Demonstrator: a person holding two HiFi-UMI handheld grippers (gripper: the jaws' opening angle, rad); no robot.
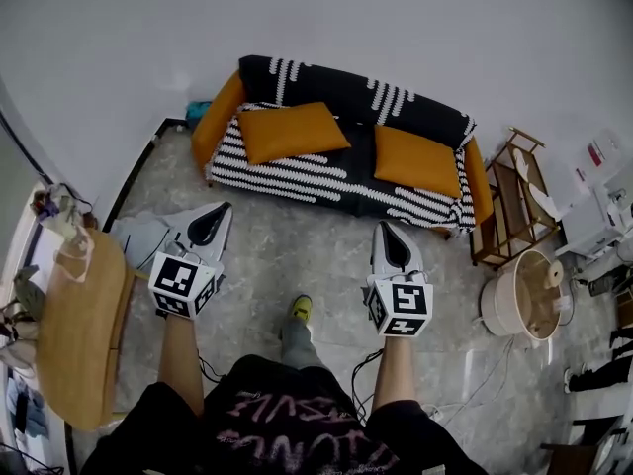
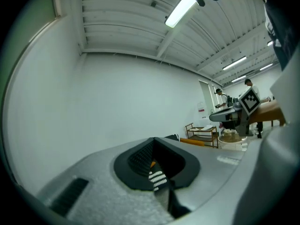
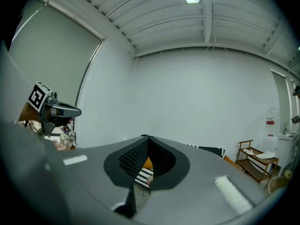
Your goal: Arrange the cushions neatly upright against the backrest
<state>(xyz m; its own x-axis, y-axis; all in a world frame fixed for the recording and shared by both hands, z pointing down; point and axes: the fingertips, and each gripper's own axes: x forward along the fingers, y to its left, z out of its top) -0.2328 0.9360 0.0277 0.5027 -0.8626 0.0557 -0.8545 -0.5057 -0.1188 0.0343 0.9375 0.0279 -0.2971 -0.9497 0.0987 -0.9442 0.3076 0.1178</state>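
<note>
A wooden table (image 1: pixel 84 334) stands at far left. The left gripper (image 1: pixel 211 228) hovers over the floor, its jaws together on nothing. Ahead, well apart from both grippers, is the striped sofa (image 1: pixel 326 87). The left cushion (image 1: pixel 292 132) lies skewed on its seat and the right cushion (image 1: pixel 415 161) lies near the right armrest. The right gripper (image 1: pixel 394 247) is also closed and empty. A shelf (image 1: pixel 509 201) stands right of the sofa.

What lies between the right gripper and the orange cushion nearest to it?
In the head view, between the right gripper and that orange cushion lie only a narrow strip of floor and the sofa's striped front edge.
</note>
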